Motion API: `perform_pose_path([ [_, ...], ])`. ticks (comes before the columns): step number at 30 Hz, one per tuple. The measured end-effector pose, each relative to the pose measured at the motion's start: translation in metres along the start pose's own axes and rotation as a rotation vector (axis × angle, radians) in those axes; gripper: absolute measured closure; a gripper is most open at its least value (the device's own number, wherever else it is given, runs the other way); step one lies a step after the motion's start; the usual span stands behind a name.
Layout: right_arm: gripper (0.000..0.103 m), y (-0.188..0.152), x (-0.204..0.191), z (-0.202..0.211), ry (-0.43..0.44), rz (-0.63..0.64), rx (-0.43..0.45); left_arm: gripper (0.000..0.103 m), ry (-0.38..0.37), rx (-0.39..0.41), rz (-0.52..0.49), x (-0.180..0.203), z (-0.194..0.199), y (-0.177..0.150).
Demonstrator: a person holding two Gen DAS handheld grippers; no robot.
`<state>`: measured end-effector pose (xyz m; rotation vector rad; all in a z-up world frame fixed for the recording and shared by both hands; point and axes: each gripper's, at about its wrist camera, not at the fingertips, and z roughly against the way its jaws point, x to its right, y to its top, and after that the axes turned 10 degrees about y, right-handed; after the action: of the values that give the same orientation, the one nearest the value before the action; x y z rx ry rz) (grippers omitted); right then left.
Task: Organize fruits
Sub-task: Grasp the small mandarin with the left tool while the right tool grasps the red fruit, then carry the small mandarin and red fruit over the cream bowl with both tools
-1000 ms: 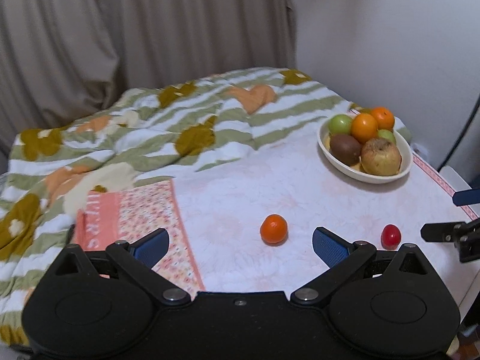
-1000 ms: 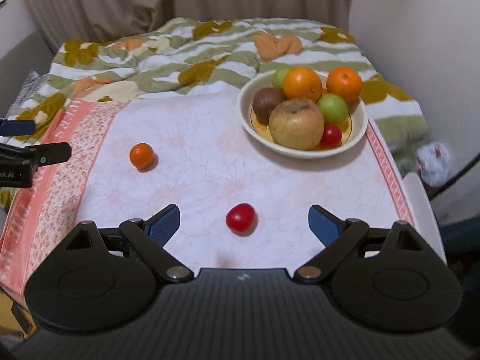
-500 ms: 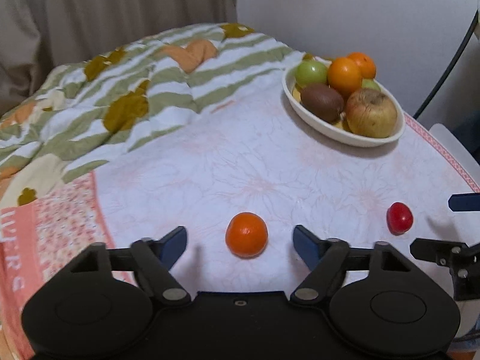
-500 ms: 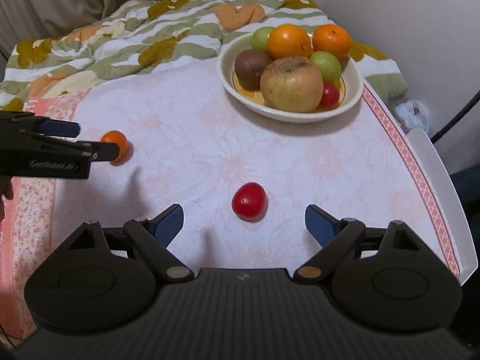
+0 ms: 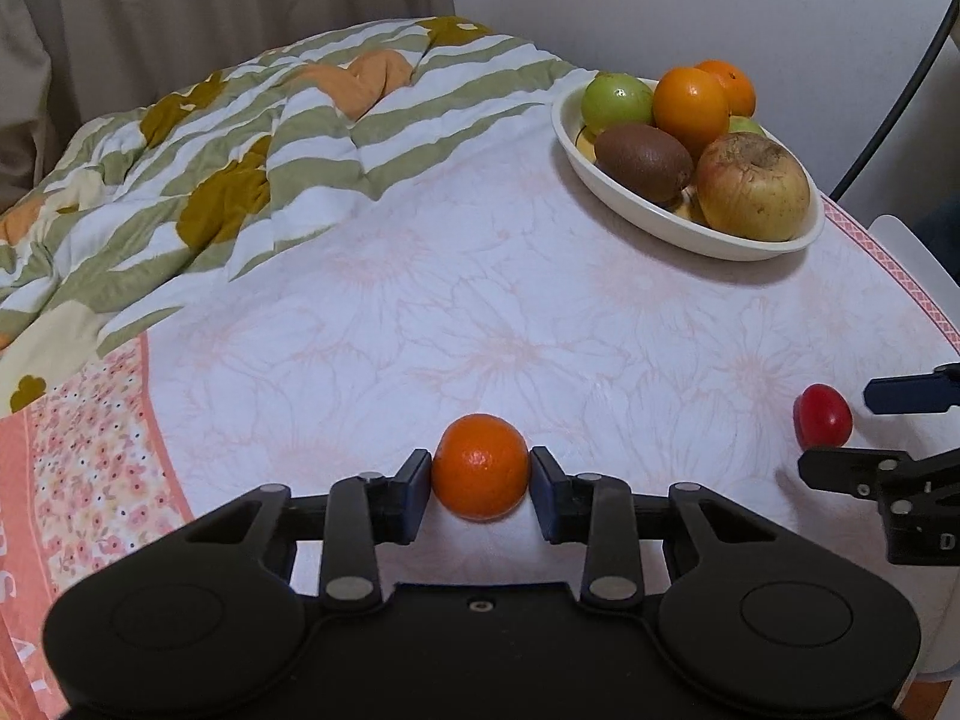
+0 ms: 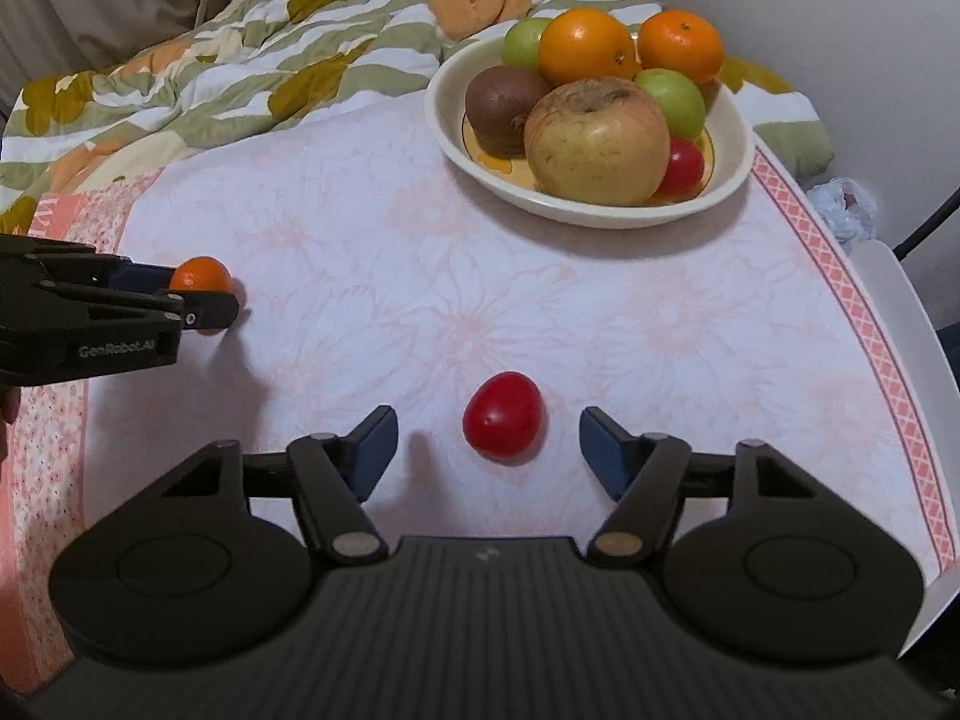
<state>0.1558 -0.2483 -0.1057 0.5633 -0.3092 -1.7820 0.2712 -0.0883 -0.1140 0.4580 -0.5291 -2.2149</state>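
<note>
Pickup step. My left gripper (image 5: 480, 483) is clamped on the orange (image 5: 480, 467), on the cloth (image 5: 540, 312). Right gripper (image 6: 487, 441) closing around the tomato (image 6: 503, 415), pads clear. Next: lift both to the bowl (image 6: 576, 210).

A home bedroom: a rumpled striped quilt (image 5: 252, 138), curtains (image 5: 210, 12), floral tablecloth (image 5: 480, 300).

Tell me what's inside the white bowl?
The white bowl holds a big apple, a kiwi, two oranges, two green fruits and a small red one. Anything underneath is hidden.
</note>
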Motion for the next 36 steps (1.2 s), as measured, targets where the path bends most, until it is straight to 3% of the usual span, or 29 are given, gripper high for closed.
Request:
perform_pose_path([
  [11,0.042,0.004,0.004,-0.011,-0.002,0.013,-0.011,0.065,0.002,0.015,0.03,-0.005,0.014,-0.005],
  [16,0.057,0.002,0.003,-0.014,-0.02,0.024,-0.014,0.065,0.002,0.028,0.038,-0.004,0.022,-0.006],
  [24,0.057,0.001,0.004,-0.001,-0.011,0.032,0.022,0.065,0.006,0.06,0.068,-0.004,0.042,-0.01],
  [36,0.057,-0.001,0.005,0.05,0.006,0.056,0.094,0.065,0.021,0.144,0.127,0.008,0.092,-0.008],
])
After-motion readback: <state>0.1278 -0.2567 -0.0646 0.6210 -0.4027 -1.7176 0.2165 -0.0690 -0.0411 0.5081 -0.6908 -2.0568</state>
